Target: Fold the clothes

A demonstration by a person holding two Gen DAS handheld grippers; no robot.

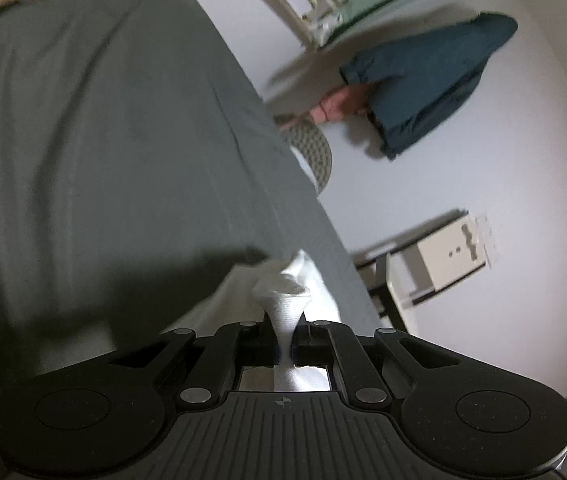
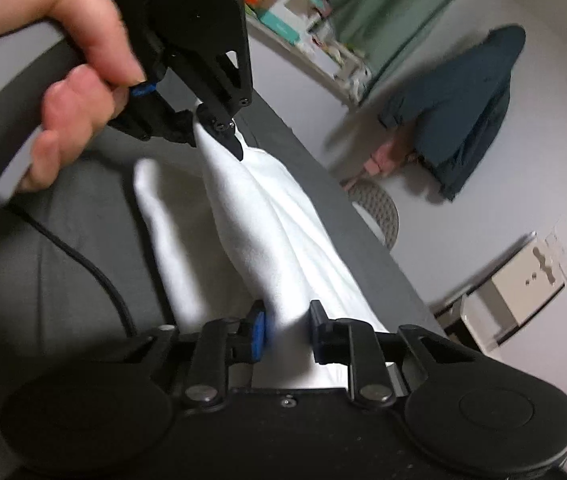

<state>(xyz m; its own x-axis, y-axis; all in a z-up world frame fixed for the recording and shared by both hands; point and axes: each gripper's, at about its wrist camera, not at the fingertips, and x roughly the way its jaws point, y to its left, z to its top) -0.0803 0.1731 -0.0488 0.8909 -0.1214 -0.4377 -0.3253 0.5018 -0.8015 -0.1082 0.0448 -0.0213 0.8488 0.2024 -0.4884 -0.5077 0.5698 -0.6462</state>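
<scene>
My left hand-held gripper (image 1: 285, 344) pinches a bunched corner of the white garment (image 2: 283, 240), which stretches taut over the dark grey bed (image 2: 83, 280) to my right hand-held gripper (image 2: 286, 332), whose jaws clamp the cloth's other end.

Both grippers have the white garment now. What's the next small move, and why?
Probably draw the left gripper and right gripper apart: the white garment hangs bunched in ridges between them over the grey surface, so it needs spreading first.
</scene>
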